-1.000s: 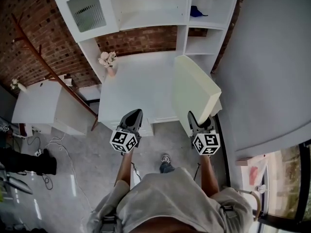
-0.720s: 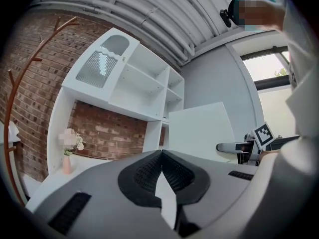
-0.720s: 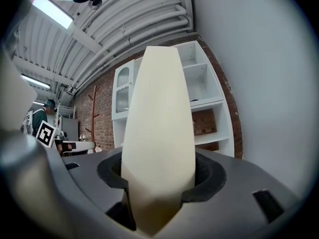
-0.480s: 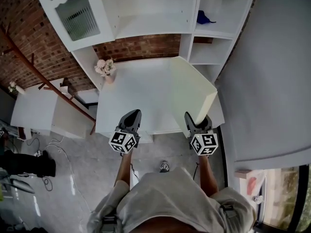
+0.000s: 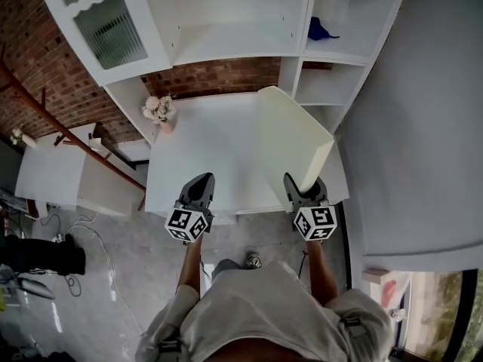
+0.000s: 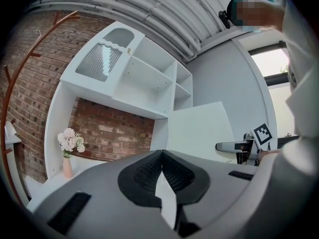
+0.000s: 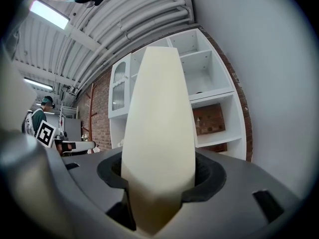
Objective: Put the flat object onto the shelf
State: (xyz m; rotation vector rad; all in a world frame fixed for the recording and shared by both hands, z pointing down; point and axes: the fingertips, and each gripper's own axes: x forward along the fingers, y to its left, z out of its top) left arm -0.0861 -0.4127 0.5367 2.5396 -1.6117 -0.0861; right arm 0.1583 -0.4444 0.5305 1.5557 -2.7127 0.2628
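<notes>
Walls: red brick wall at back; plain grey wall on rt.
Floor: glossy grey floor, cables on left side.
Furniture: white shelf unit w/ ribbed glass door, above white counter; low white cabinet to left; wooden coat stand.
Ceiling: ribbed ceiling, strip light lit.
Window: window, bright daylight.

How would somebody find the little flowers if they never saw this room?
Start at the tall white shelf unit against the red brick wall. On its wide white counter, look at the back left corner, below the cabinet door with ribbed glass. There stands a small pink vase of pale flowers, the only soft, bunchy thing among flat white boards.
</notes>
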